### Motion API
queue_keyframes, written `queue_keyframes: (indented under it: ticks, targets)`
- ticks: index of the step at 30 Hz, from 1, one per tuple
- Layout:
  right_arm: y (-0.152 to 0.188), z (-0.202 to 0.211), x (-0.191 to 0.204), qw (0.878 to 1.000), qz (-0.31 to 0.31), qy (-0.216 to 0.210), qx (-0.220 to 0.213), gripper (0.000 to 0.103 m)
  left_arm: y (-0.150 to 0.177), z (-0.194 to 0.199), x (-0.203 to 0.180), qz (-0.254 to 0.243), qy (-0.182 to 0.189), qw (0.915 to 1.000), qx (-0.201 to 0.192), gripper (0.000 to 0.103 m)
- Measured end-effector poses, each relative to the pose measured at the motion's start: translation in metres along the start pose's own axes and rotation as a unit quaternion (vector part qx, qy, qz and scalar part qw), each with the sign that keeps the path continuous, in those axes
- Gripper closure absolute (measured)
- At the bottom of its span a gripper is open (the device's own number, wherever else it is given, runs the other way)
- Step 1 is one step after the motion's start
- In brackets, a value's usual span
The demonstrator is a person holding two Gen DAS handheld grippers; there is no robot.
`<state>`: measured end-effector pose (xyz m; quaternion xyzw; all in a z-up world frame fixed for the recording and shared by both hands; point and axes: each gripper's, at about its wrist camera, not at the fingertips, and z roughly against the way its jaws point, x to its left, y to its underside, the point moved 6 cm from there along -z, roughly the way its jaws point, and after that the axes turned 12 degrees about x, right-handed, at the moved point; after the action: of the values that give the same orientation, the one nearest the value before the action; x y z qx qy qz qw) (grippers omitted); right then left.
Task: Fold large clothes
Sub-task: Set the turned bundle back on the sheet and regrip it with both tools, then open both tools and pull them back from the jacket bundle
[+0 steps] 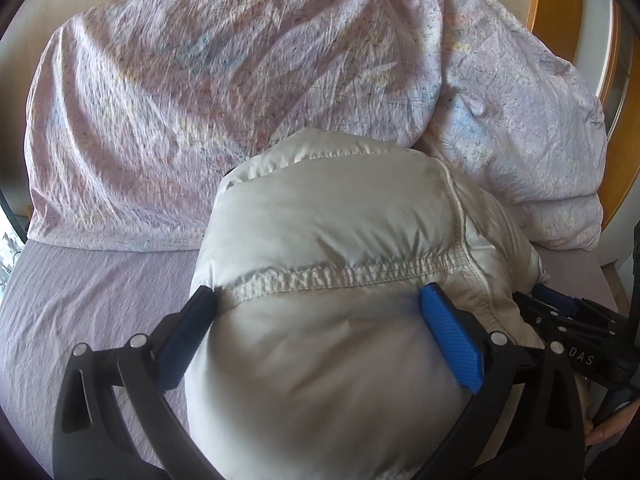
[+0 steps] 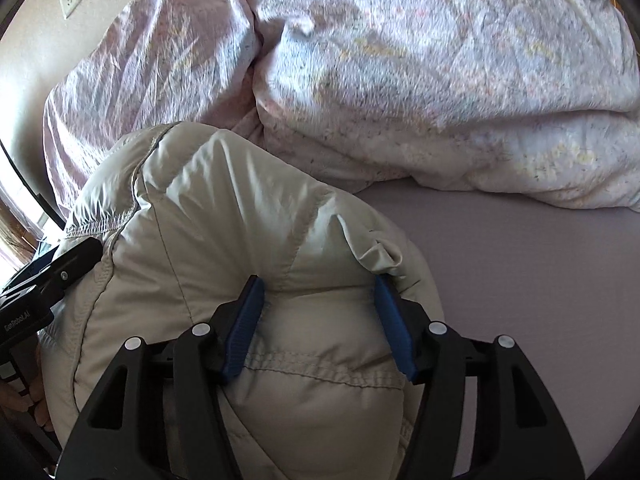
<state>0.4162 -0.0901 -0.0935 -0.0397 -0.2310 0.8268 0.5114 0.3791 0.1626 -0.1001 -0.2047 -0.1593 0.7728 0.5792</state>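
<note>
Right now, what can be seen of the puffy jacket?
The jacket is pale grey-white, shiny quilted fabric, thickly padded, bunched into a rounded bundle with stitched seams and a gathered elastic hem. It rests on the lilac bedsheet, in front of a crumpled floral duvet. The left tool straddles it, jaws wide; the right tool has a bulge between its pads.

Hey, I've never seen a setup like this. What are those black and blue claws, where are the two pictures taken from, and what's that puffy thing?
A person holds a two-fingered tool in each hand, each with a camera looking along its fingers. One picture comes from the left gripper, the other from the right gripper. On the lilac sheet lies a puffy pale jacket, with patterned bedding behind. The right jaws pinch the jacket; the left jaws stand wide around it, grip unclear.
</note>
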Motion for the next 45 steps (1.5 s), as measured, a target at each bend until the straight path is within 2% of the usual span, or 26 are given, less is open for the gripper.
queue_keyframes:
  ticks: [23,28,32,35,36,37,43,45]
  targets:
    - [0.008,-0.012,0.000,0.999,-0.006,-0.012,-0.047,0.042,0.004,-0.010,0.000,0.011,0.000,0.9997,-0.023,0.002]
    - [0.008,-0.012,0.001,0.999,-0.001,-0.007,-0.041,0.042,0.007,-0.011,-0.002,0.011,-0.003,0.9997,-0.022,0.002]
    - [0.001,-0.009,0.003,1.000,0.003,0.009,-0.002,0.041,0.006,-0.010,-0.003,0.009,-0.010,0.9999,-0.007,0.002]
    - [-0.002,0.006,0.006,0.999,0.002,0.024,0.036,0.037,0.009,0.002,-0.001,0.020,-0.015,0.9996,0.012,0.002]
    - [-0.001,0.013,0.007,0.999,0.000,0.026,0.042,0.030,0.012,0.011,0.001,0.026,-0.014,0.9995,0.013,0.002]
    - [0.003,0.025,0.009,0.999,-0.001,0.027,0.044,0.023,0.014,0.017,0.003,0.029,-0.012,0.9995,0.011,0.002]
    - [0.036,0.084,0.026,0.999,0.015,0.025,0.033,0.002,0.042,0.076,0.014,0.015,-0.024,0.9996,-0.009,0.002]
    - [0.046,0.097,0.028,0.999,0.015,0.035,0.034,0.001,0.056,0.095,0.017,0.009,-0.028,0.9995,-0.008,0.002]
